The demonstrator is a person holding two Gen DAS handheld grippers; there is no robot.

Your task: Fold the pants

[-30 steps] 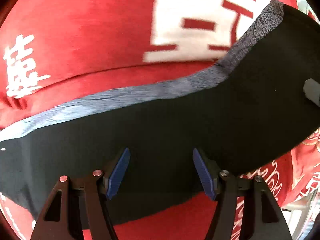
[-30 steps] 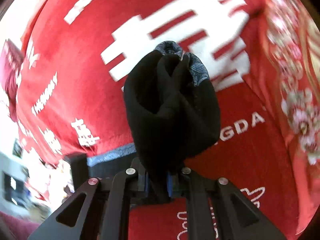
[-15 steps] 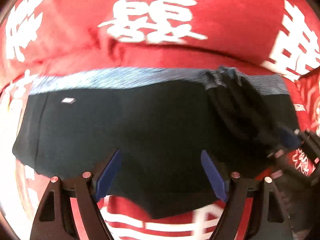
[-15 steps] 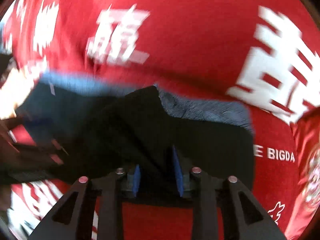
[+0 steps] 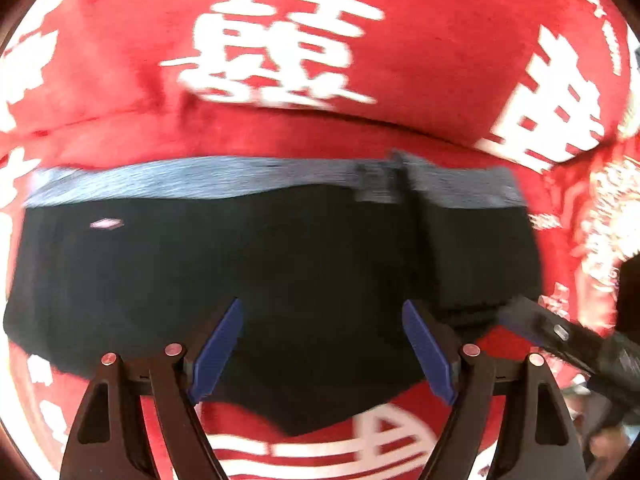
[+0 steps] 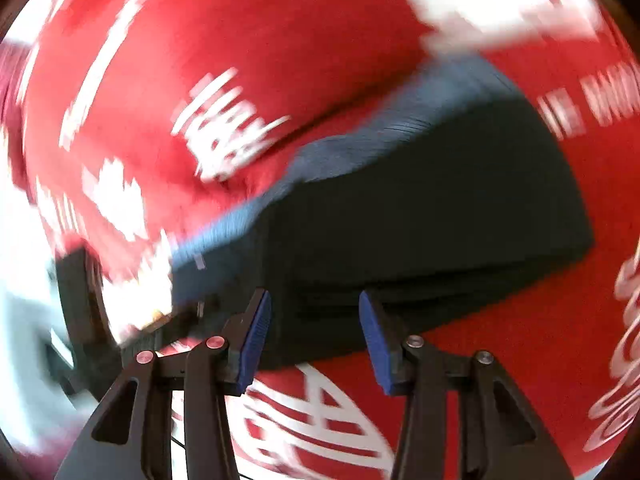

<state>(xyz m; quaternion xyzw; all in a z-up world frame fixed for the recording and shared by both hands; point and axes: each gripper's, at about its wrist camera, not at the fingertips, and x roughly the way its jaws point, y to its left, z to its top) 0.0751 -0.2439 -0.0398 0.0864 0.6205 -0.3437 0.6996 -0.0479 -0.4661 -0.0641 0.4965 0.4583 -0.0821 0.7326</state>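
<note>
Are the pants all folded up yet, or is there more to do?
Nearly, it seems. The black pants lie on the red cloth as one flat, doubled-over block, their grey-blue waistband along the far edge. Nothing is being held: the left gripper is open above them, and the right gripper is opening with no fabric pinched. Maybe another fold or a smoothing is left; I can't tell.

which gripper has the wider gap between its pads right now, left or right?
The left gripper: its blue pads stand far apart over the black pants. The right gripper has a narrower gap, opening, with nothing clamped.
</note>
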